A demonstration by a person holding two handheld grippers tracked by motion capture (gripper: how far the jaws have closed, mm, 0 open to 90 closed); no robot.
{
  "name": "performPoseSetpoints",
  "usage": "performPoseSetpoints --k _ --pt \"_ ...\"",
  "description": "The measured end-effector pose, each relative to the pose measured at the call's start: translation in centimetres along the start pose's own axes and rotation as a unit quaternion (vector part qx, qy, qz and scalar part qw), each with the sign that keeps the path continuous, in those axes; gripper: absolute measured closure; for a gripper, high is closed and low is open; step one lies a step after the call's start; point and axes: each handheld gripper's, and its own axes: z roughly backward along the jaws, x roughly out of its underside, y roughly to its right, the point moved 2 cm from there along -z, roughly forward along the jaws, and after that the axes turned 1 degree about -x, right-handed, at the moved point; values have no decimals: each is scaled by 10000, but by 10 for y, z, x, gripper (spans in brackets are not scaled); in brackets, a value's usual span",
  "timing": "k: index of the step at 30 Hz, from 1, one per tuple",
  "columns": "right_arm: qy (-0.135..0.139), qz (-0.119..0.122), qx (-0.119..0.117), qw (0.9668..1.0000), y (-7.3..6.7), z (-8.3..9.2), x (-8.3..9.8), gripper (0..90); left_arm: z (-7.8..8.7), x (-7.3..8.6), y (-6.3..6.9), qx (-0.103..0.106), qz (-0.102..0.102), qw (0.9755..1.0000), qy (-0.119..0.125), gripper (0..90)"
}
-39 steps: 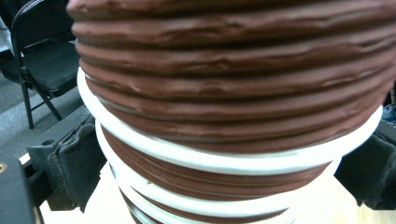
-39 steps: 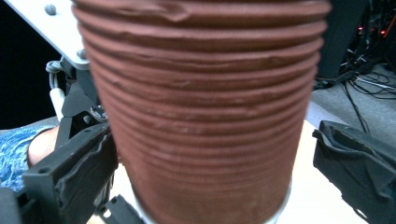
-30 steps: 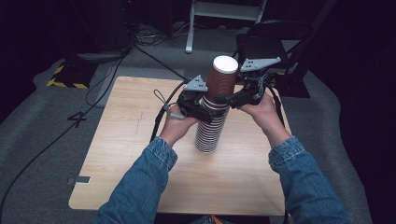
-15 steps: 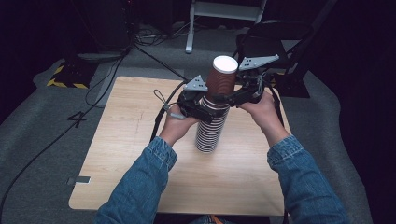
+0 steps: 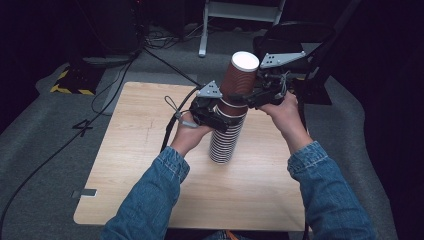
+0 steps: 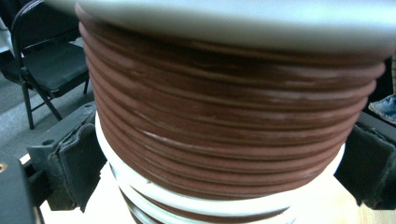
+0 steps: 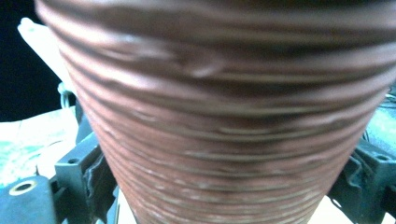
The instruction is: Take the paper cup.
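Counter: one wooden counter (image 5: 150, 165) on grey carpet.
Stack: one cup stack (image 5: 224, 142) at its middle, rims too many to count.
Top cup: one top cup (image 5: 239, 82), raised above the stack.
Left gripper (image 5: 215, 116): jaws pinching the stack.
Right gripper (image 5: 252, 95): jaws just closing onto the top cup.

Both forearms, in blue denim sleeves, reaching up from the bottom edge of the high view and converging over the middle. Left hand (image 5: 187, 136) wrapped around the black two-jaw left gripper (image 5: 216, 116) with its grey three-cornered plate, jaws set wide, pads at either side. Right hand (image 5: 286, 114) slightly higher, holding the black right gripper (image 5: 250, 97), jaws just closing in, pads pressed at both flanks.
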Motion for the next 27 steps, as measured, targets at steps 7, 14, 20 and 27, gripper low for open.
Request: performPoseSetpoints --k 7,14,20,27 --pt "113 89 52 9999 -3 11 -16 103 0 0 0 -3 -1 10000 0 35" --pt "202 127 49 9997 -5 19 -26 102 0 0 0 -6 -4 10000 -1 34" --pt "352 150 89 9992 -7 31 -33 104 0 0 0 -2 -18 10000 3 35" --pt "412 186 116 9989 -8 37 -41 104 0 0 0 -8 -21 10000 17 35"
